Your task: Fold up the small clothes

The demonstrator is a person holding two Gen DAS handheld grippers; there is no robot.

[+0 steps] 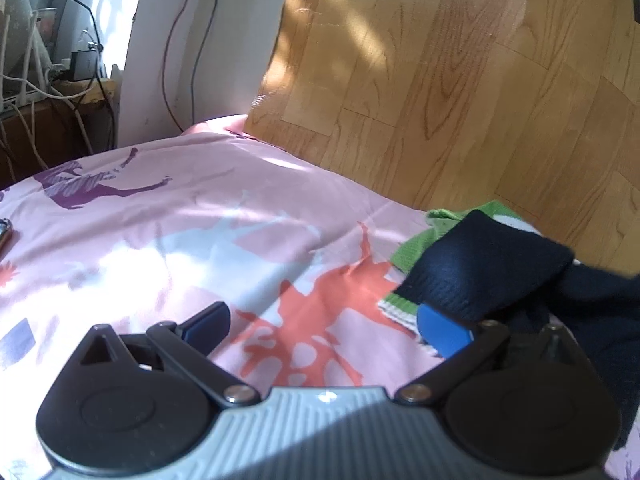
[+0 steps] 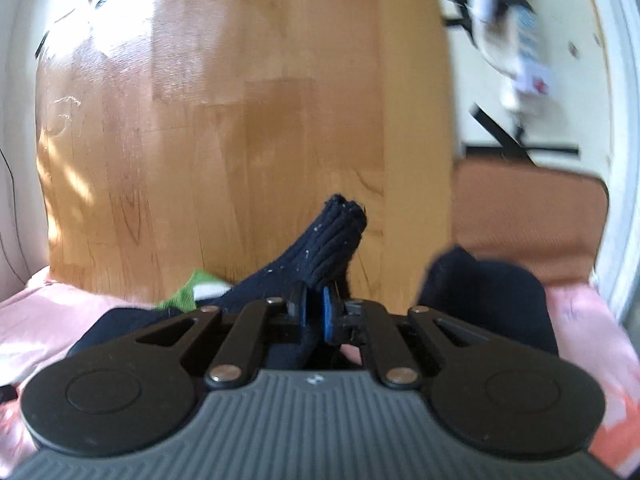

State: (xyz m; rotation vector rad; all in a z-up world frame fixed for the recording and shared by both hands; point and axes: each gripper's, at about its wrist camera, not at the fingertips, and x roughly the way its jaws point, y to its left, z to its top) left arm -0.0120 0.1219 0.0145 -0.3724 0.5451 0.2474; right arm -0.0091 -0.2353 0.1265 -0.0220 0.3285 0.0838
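Observation:
A dark navy knit garment (image 1: 488,268) lies at the right edge of the pink patterned bedsheet (image 1: 180,216), on top of a green garment with a white-striped hem (image 1: 404,256). My left gripper (image 1: 324,326) stands open over the sheet, and the navy cloth drapes onto its right blue pad (image 1: 440,332). My right gripper (image 2: 314,306) is shut on a bunched ribbed fold of the navy garment (image 2: 340,236), which sticks up beyond the pads. More navy cloth (image 2: 484,296) lies to the right, and a bit of the green garment (image 2: 184,292) shows at the left.
Wooden floor (image 1: 460,92) runs beyond the bed edge. A white wall with hanging cables (image 1: 188,40) and a cluttered shelf (image 1: 72,76) stand at far left. An orange-brown mat (image 2: 528,216) lies on the floor at right. A small object (image 1: 5,232) rests at the sheet's left edge.

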